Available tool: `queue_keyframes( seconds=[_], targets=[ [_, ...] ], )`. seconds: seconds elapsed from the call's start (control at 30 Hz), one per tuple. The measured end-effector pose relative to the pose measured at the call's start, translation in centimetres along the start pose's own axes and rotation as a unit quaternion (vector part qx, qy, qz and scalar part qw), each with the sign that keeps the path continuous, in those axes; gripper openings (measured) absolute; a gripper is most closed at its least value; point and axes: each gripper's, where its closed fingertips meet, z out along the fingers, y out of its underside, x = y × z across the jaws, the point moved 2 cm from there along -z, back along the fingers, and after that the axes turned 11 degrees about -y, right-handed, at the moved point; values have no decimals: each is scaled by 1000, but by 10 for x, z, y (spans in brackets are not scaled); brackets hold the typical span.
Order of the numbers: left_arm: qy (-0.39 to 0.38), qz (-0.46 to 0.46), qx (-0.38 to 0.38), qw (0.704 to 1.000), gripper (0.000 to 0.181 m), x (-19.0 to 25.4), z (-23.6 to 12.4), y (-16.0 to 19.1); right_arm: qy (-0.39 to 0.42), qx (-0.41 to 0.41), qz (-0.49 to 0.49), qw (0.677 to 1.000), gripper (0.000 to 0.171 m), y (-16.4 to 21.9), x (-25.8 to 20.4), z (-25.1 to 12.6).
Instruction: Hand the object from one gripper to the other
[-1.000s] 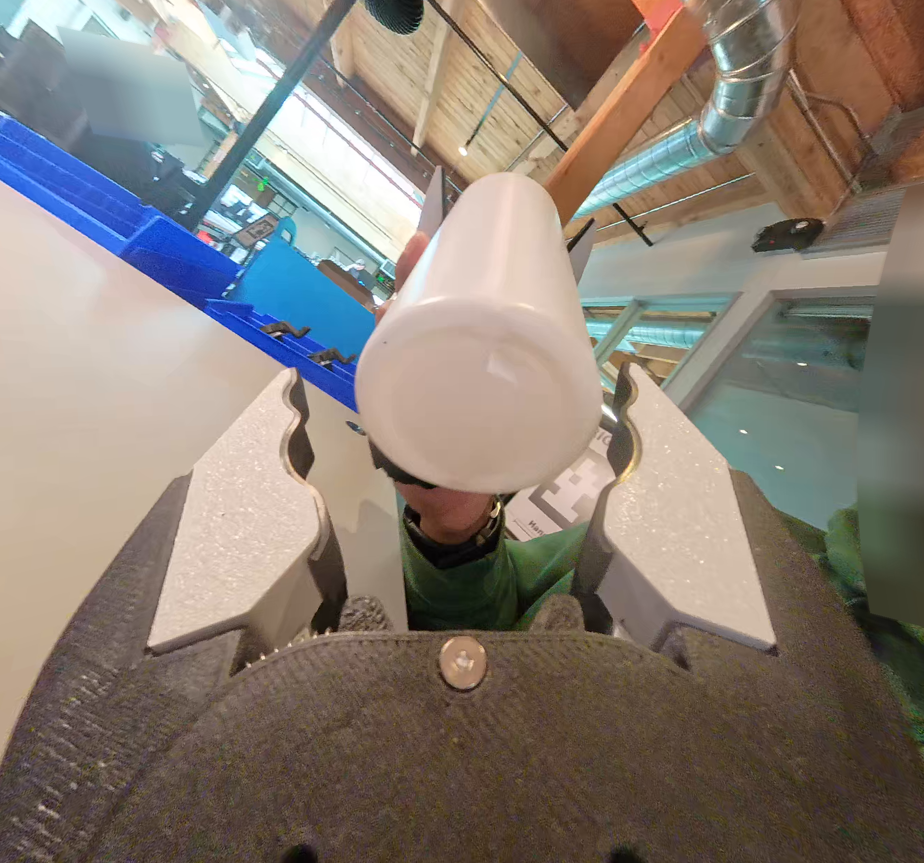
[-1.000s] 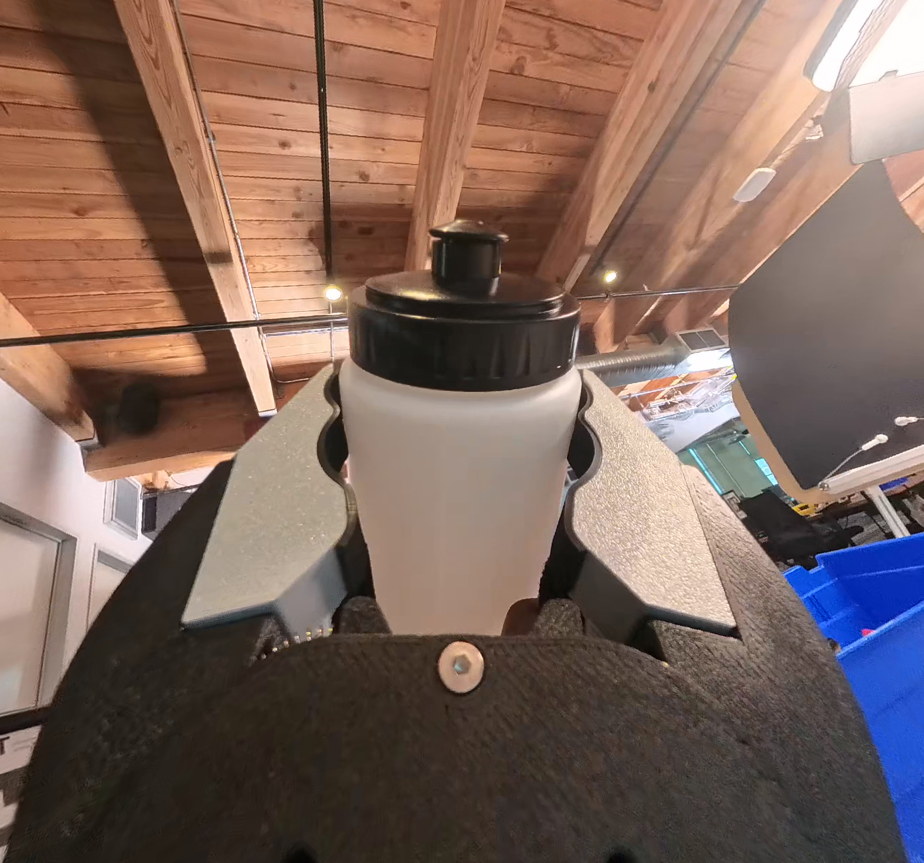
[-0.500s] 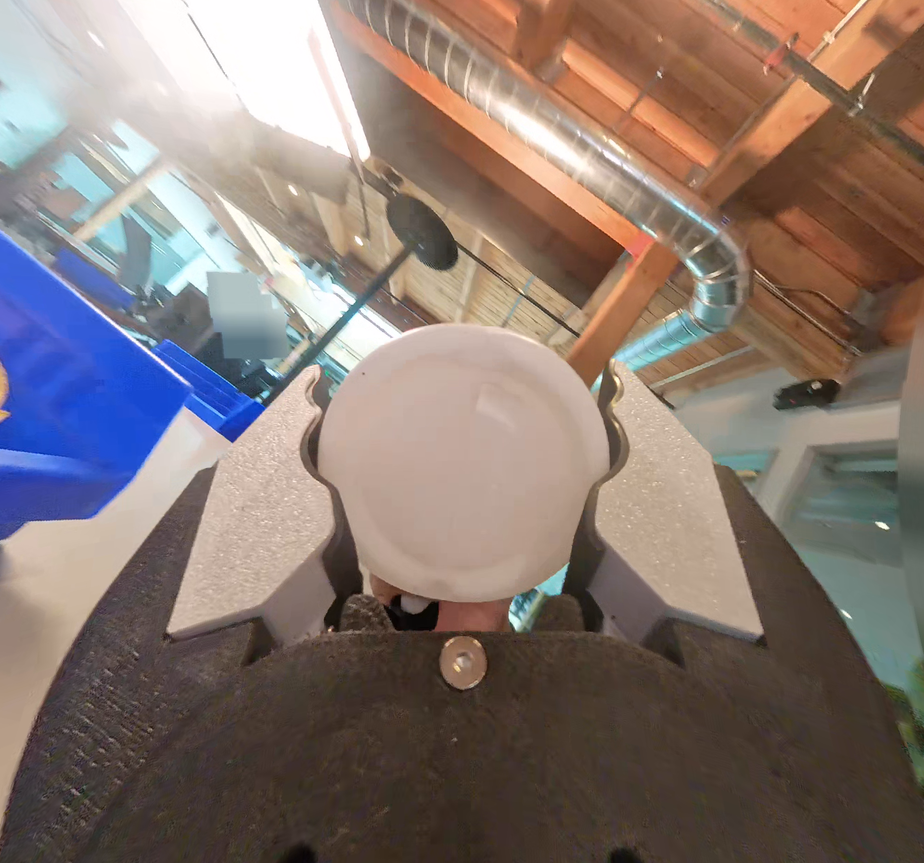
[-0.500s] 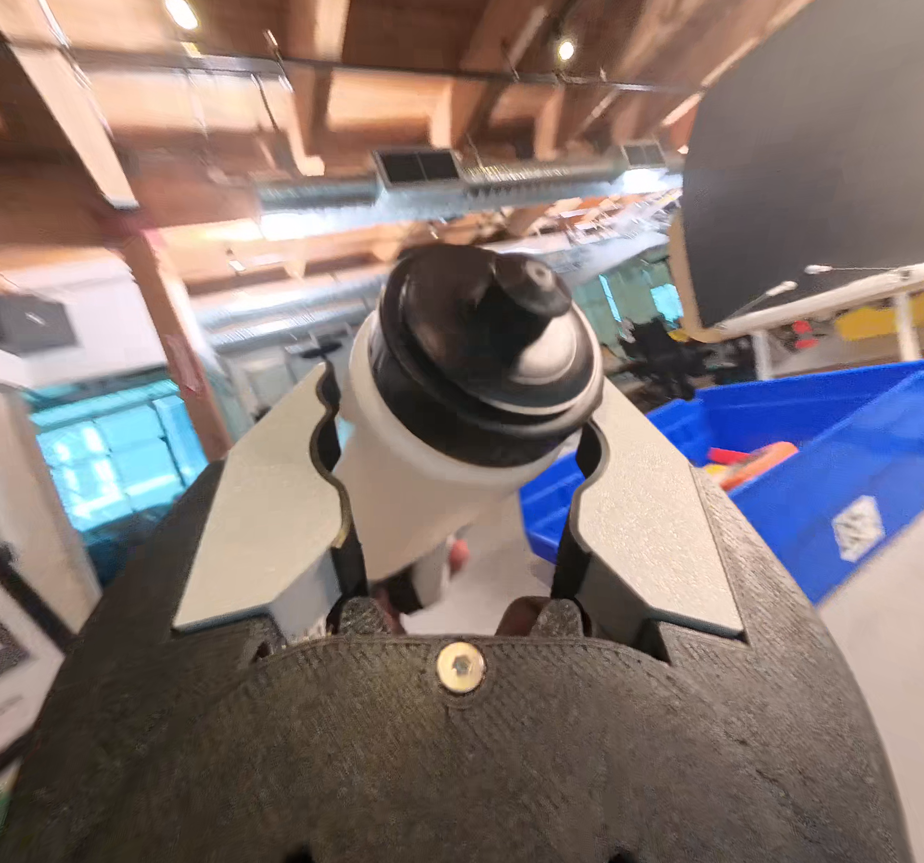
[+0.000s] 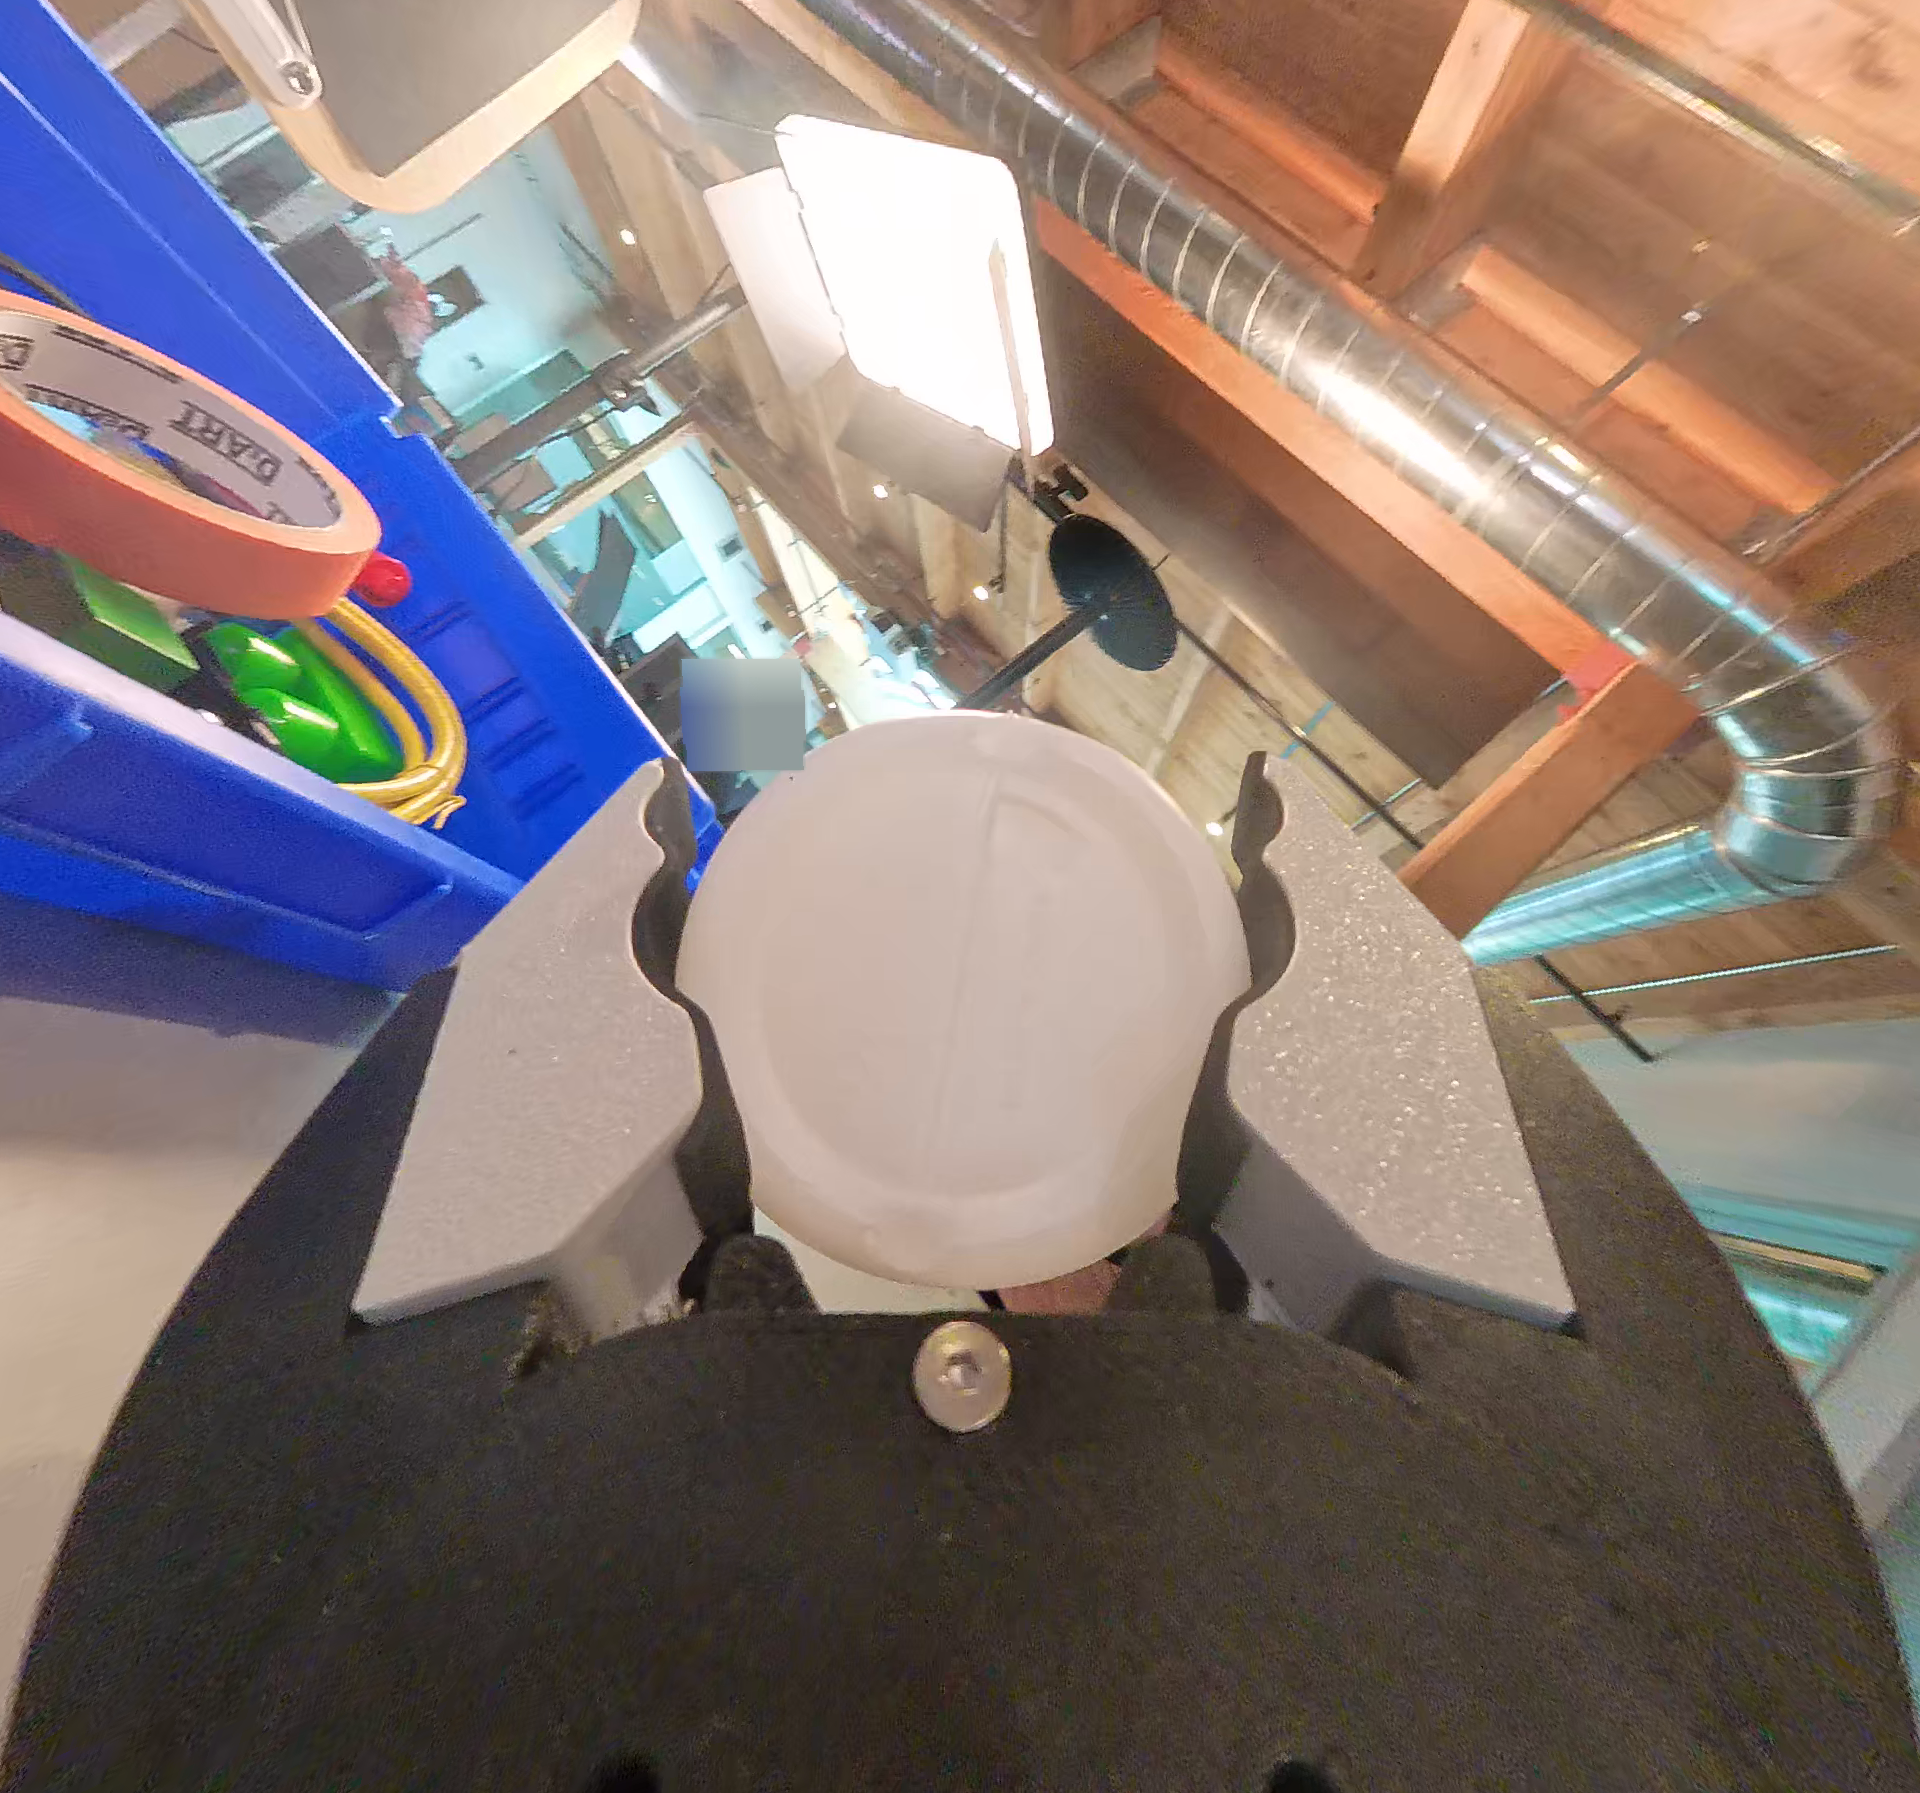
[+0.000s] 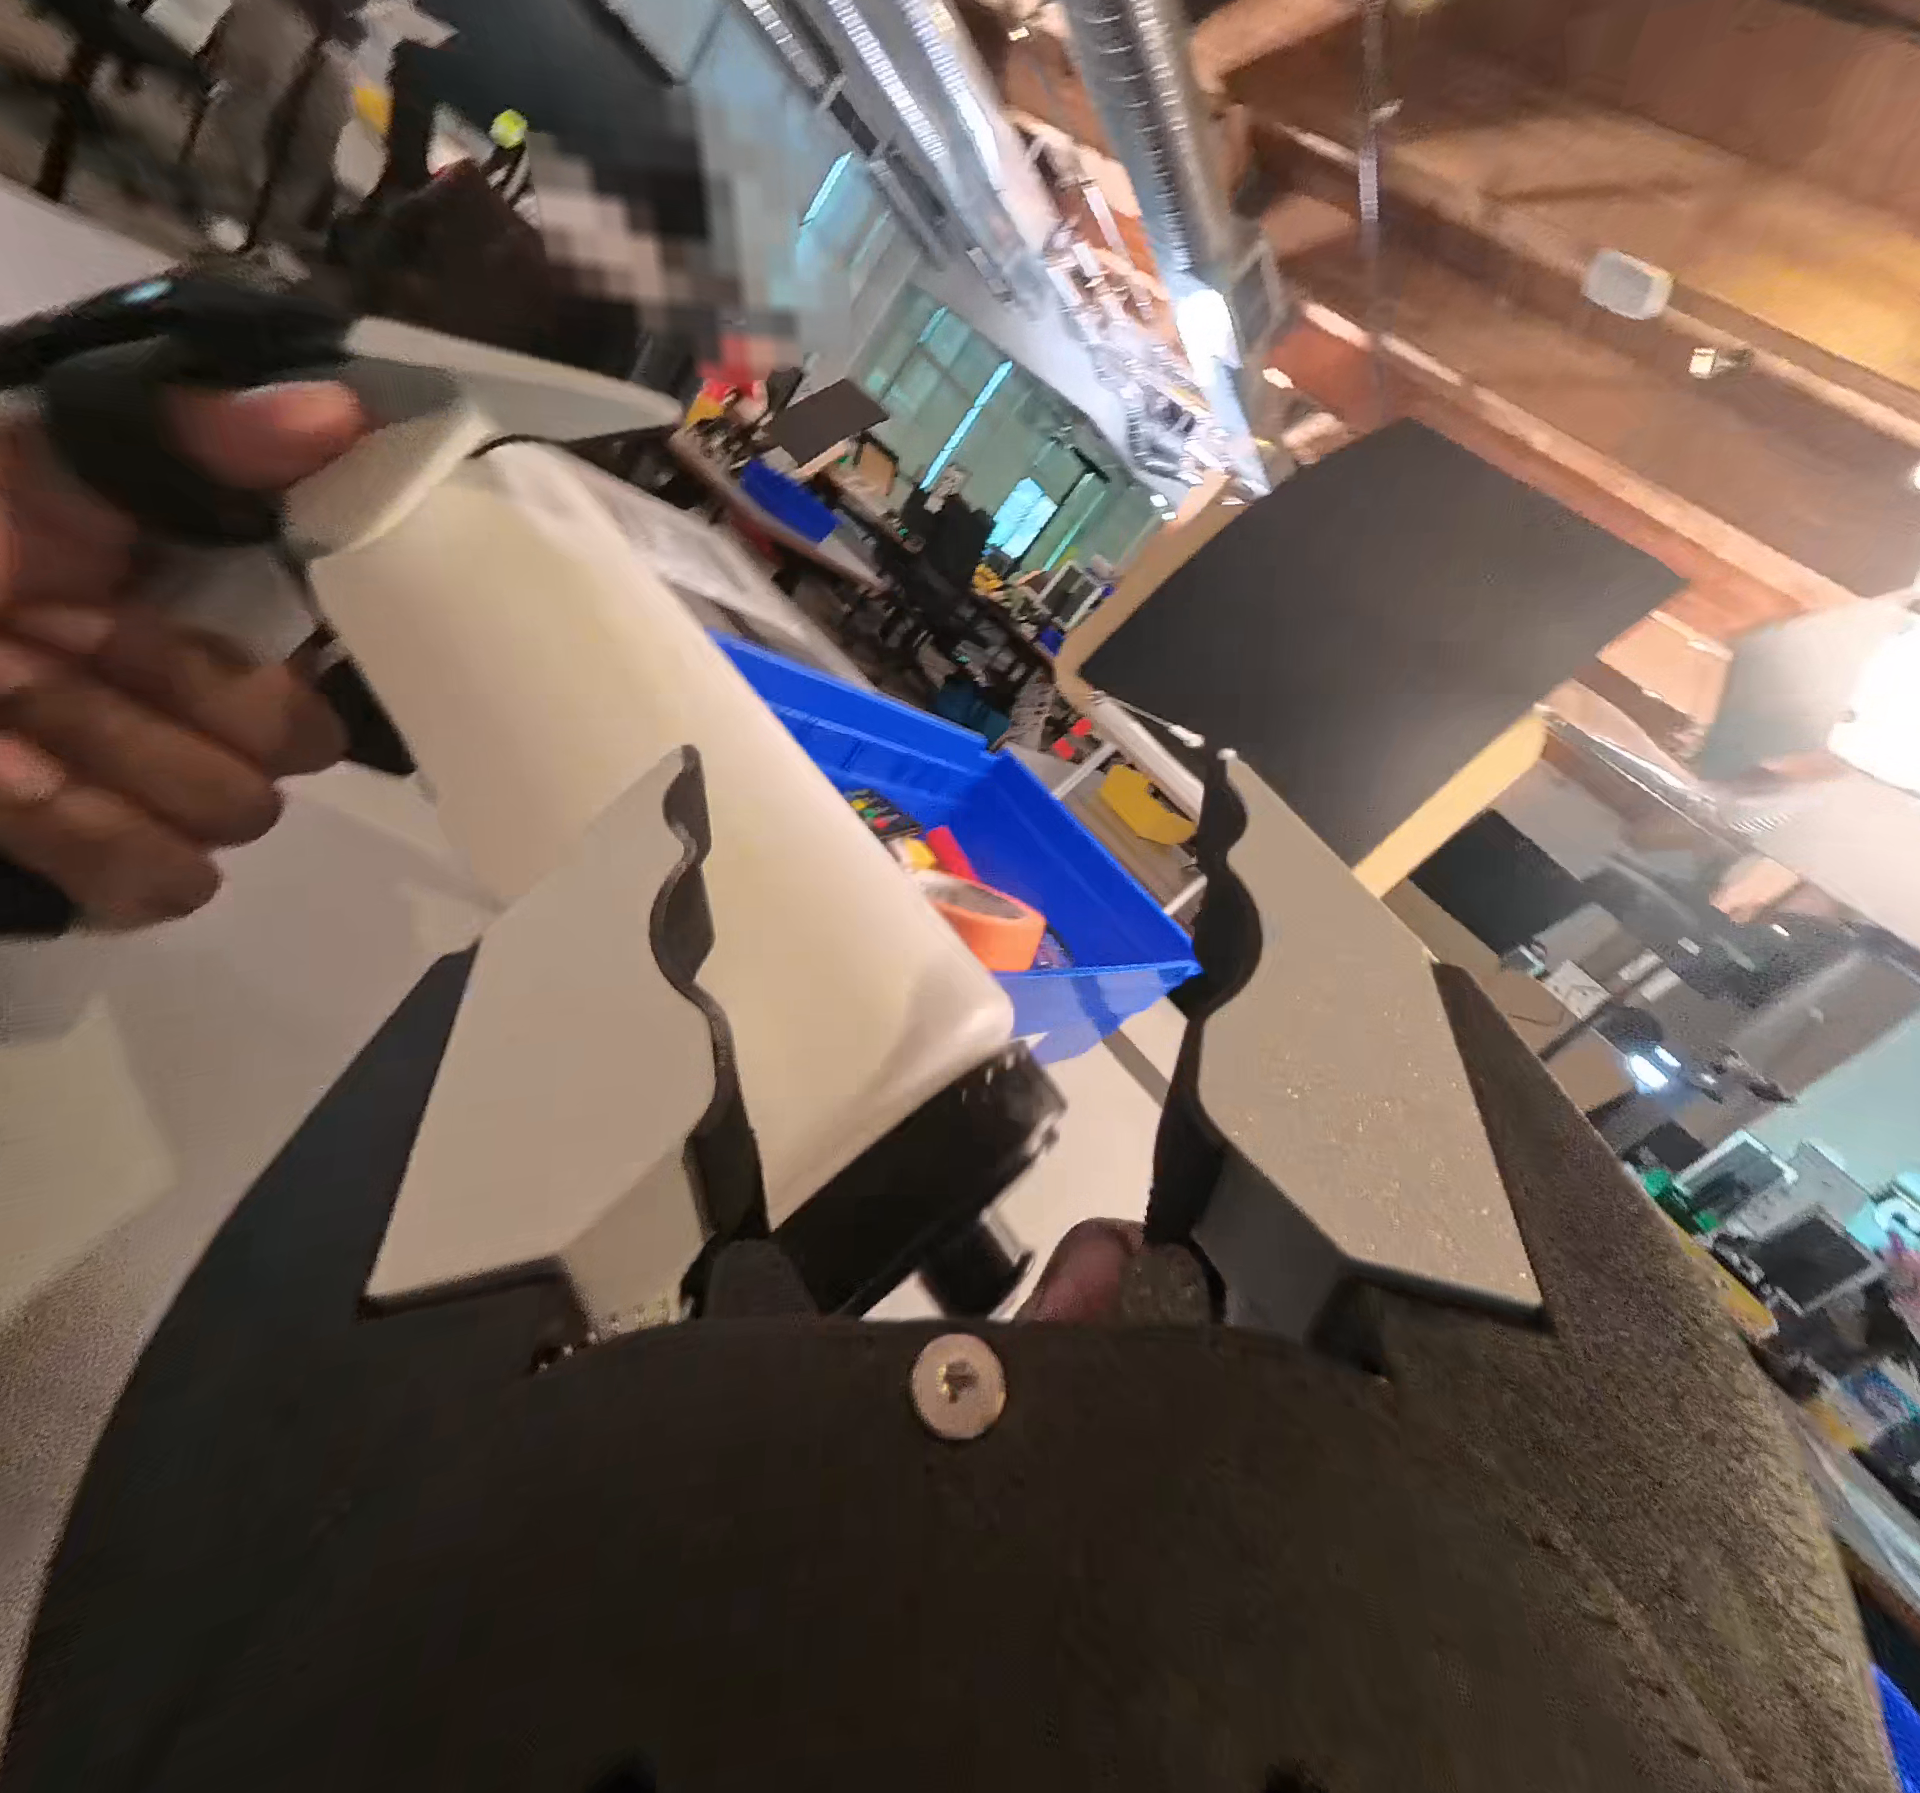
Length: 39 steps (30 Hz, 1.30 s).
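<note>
- Left gripper point(image 5: 961, 912) pinching the white bottle point(image 5: 961, 1000) near its base, both grey fingers point(image 5: 540, 1037) pressed against the bottle's sides; round bottom of the bottle facing the left wrist camera.
- Seen from the right wrist view: same bottle point(image 6: 644, 777) lying tilted, black cap point(image 6: 935, 1182) end down low between the fingers of the right gripper point(image 6: 951, 922), base end up at the left where the left gripper point(image 6: 343, 496) clamps it, with a hand point(image 6: 114, 694) behind that gripper.
- Right gripper spread: bottle resting close along the left finger point(image 6: 582, 1016), clear gap to the right finger point(image 6: 1340, 1047), so no pinch on that side.
- Bottle held in the air above the pale counter point(image 6: 343, 922), not touching it.
- Blue bin point(image 6: 997, 829) on the counter beyond the bottle, holding an orange roll of tape point(image 6: 987, 917) and other small items too blurred to name.
- In the left wrist view: blue bin point(image 5: 208, 860) at the left, orange tape roll point(image 5: 177, 486) on top, green pieces point(image 5: 301, 694) and a coiled yellow cable point(image 5: 416, 725) inside.
- Overhead: silver duct point(image 5: 1351, 361), wooden beams point(image 5: 1475, 60), bright light panel point(image 5: 914, 299).
</note>
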Motion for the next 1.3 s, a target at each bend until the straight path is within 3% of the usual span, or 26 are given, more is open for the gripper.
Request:
queue_keyframes(
  seconds=[0.3, 0.5, 0.63, 0.8, 0.9, 1.2, 1.3],
  targets=[
    [-50, 27, -13, 998, 104, -11, 3, 5, -142, -100, -61, 983, 100, 12, -52, 5],
    [-32, 53, -2, 998, 104, 0, 1, 3, -186, -224, -99, 952, 112, 51, -82, 19],
    [-11, 155, 9, 988, 104, 23, -1, 9, -125, -273, -144, 943, 114, 67, -72, 30],
    [37, 292, 37, 955, 103, 60, -6, 22, -9, -277, -224, 934, 104, 68, -42, 38],
    [119, 286, 38, 950, 89, 83, -14, 32, 70, -258, -281, 922, 104, 61, -18, 32],
    [165, 233, 37, 958, 109, 90, -17, 29, 254, -178, -318, 896, 104, 19, 30, -2],
    [158, 257, 15, 953, 116, 89, -12, 40, 291, -139, -306, 896, 104, 5, 35, -12]
  ],
)
